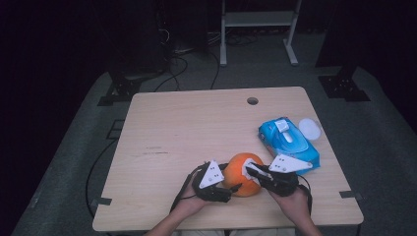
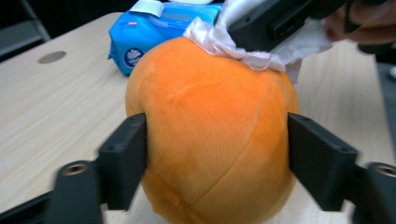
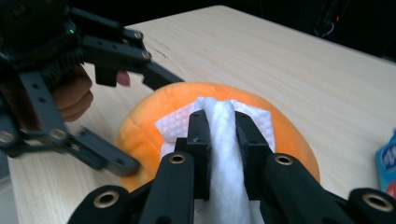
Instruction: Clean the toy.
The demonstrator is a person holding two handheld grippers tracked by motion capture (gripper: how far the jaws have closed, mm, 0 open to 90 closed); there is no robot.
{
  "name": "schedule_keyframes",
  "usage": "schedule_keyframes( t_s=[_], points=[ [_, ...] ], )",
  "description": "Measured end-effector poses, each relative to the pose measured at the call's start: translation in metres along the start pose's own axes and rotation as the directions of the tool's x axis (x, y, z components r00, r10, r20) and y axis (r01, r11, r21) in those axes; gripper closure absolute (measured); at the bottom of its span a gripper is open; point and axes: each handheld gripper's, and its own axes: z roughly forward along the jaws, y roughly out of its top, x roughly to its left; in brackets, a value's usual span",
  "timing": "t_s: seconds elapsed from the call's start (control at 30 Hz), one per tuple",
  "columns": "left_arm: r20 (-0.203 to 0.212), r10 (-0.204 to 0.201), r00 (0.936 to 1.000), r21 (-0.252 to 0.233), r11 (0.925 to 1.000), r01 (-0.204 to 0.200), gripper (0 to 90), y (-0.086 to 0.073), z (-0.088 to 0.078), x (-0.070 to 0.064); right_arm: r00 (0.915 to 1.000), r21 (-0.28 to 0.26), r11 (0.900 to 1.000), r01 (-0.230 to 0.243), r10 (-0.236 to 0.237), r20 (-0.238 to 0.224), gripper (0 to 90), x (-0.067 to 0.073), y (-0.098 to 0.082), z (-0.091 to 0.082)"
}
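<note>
Left gripper view — plush orange between jaws.

Light wood table sitting on grey floor mat, w/ round cable hole near far edge. Blue wet-wipes pack lying at right side of table, white flip lid facing up. White round lid resting just beside pack, at right edge. White metal frame standing on floor behind table. Black stand feet & cables sitting in dark bkgd.
</note>
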Motion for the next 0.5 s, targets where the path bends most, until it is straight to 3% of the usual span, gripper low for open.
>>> schedule_keyframes(
  t_s=[0.07, 0.13, 0.2, 0.23, 0.3, 0.4, 0.5],
  points=[
    [-0.007, -0.056, 0.9984, 0.002, 0.9984, 0.056, 15.1, -0.001, -0.001, 0.005, 0.9999, 0.009, 1.0, -0.016, 0.016, 0.004, 78.2, -0.003, -0.003, -0.002],
    [0.017, -0.157, 0.9875, 0.036, 0.9871, 0.156, 6.3, -0.004, 0.001, 0.015, 0.9998, 0.015, 1.0, -0.018, 0.018, 0.008, 78.2, -0.003, -0.005, -0.005],
    [0.068, -0.209, 0.9756, 0.049, 0.9774, 0.206, 8.2, -0.007, 0.003, 0.019, 0.9999, 0.016, 1.0, -0.014, 0.014, 0.005, 78.3, 0.0, -0.006, -0.005],
    [0.1, -0.203, 0.9741, 0.047, 0.9789, 0.199, 16.9, -0.008, 0.004, 0.019, 0.9999, 0.02, 1.0, -0.011, 0.011, 0.002, 78.3, 0.002, -0.005, -0.005],
    [0.068, -0.141, 0.9876, 0.035, 0.9896, 0.139, 28.1, -0.005, 0.003, 0.013, 1.0, 0.022, 1.0, -0.003, 0.003, 0.009, 78.3, 0.004, -0.003, -0.004],
    [0.016, -0.036, 0.9992, 0.013, 0.9993, 0.035, 35.4, 0.0, 0.001, 0.003, 0.9996, -0.006, 1.0, 0.025, -0.025, 0.012, 78.2, 0.013, 0.005, -0.007],
    [-0.016, 0.084, 0.9963, 0.013, 0.9964, -0.084, 37.6, 0.006, 0.001, -0.012, 0.9981, -0.032, 0.998, 0.061, -0.061, -0.005, 78.3, 0.021, 0.012, -0.008]
  ],
)
